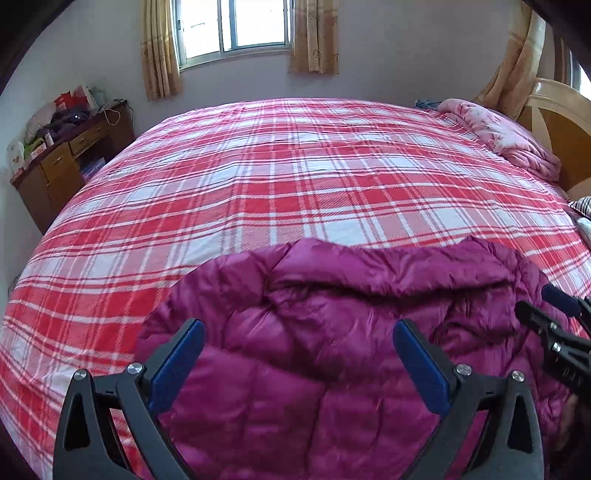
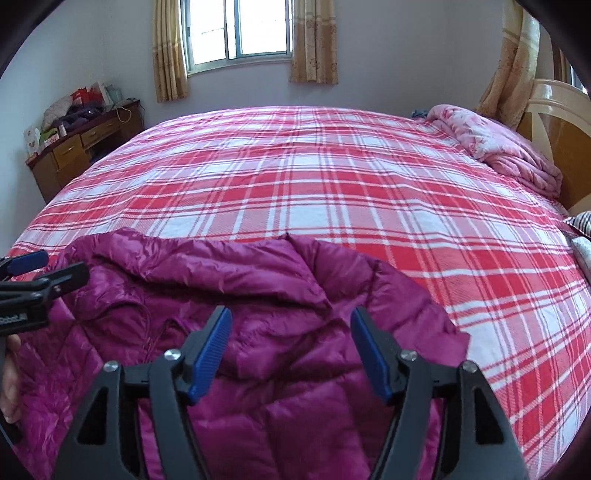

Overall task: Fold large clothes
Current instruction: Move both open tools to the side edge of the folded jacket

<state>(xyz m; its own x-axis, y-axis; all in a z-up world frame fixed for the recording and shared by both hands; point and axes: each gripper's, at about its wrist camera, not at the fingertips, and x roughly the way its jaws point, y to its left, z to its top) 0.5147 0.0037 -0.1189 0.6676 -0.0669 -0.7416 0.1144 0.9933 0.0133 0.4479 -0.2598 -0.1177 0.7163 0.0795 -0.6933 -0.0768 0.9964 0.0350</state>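
Observation:
A magenta quilted down jacket (image 1: 332, 332) lies bunched on the near part of a bed with a red and white plaid sheet (image 1: 295, 177). My left gripper (image 1: 297, 328) is open above the jacket's left half and holds nothing. My right gripper (image 2: 290, 317) is open above the jacket (image 2: 258, 288) near its right side, also empty. The right gripper shows at the right edge of the left wrist view (image 1: 546, 306). The left gripper shows at the left edge of the right wrist view (image 2: 55, 266).
A folded pink quilt (image 1: 506, 136) lies at the bed's far right by the wooden headboard (image 1: 554, 122). A wooden desk (image 1: 62, 162) with clutter stands at the far left. A curtained window (image 1: 236, 29) is in the back wall. Striped pillows (image 2: 581, 221) lie at the right edge.

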